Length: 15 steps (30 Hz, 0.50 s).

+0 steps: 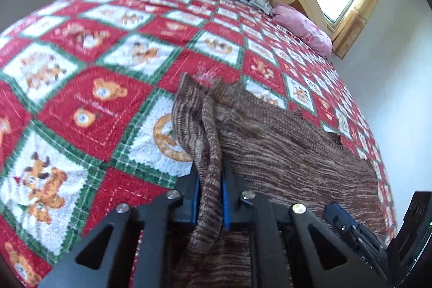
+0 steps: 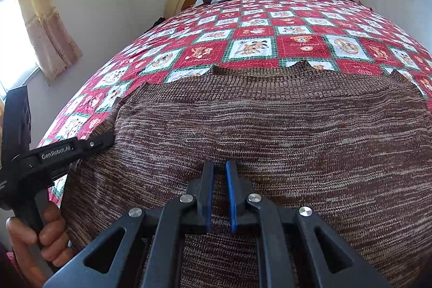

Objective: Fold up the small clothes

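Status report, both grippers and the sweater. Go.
Left gripper shut on brown sweater, fold lifted. Right gripper jaws nearly closed, empty, above sweater. Nothing in the way on quilt.
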Motion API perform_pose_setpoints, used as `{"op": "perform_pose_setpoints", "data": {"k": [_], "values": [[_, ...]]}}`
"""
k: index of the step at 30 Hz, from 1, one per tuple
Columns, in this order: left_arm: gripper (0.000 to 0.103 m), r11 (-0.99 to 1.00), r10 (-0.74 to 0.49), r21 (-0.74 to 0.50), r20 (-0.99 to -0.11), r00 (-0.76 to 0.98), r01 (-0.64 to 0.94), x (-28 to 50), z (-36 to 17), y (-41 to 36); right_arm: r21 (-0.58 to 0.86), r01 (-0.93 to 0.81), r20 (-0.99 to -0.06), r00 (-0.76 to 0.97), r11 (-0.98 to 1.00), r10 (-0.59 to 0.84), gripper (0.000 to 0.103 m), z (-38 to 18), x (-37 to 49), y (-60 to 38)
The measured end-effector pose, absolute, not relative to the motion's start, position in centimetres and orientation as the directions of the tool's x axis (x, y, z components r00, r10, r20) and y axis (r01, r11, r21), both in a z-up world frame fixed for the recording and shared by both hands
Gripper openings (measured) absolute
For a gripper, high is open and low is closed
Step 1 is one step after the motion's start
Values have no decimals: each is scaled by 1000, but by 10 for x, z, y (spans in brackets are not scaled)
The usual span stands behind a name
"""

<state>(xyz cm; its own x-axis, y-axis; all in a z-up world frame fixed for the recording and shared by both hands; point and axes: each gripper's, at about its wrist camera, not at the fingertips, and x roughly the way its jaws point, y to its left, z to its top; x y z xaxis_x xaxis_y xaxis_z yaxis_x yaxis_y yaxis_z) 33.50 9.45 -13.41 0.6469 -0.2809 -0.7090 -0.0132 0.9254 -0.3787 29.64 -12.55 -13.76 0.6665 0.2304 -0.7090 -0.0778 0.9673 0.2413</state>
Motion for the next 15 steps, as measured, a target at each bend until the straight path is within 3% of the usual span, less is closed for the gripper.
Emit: {"op": "perform_pose_setpoints", "data": {"k": [8, 13, 15], "values": [[13, 902, -417, -366, -600, 683, 229, 312, -81, 39, 295, -75, -698, 664, 953, 268, 9, -139, 298, -133], [13, 898, -439, -336, -659, 611, 283, 317, -104, 0, 370, -68, -680, 660, 927, 320, 9, -142, 297, -143], [13, 883, -469, -381, -677, 568, 275, 320, -124, -6, 403, -67, -670, 658, 913, 344, 9, -143, 297, -147]]}}
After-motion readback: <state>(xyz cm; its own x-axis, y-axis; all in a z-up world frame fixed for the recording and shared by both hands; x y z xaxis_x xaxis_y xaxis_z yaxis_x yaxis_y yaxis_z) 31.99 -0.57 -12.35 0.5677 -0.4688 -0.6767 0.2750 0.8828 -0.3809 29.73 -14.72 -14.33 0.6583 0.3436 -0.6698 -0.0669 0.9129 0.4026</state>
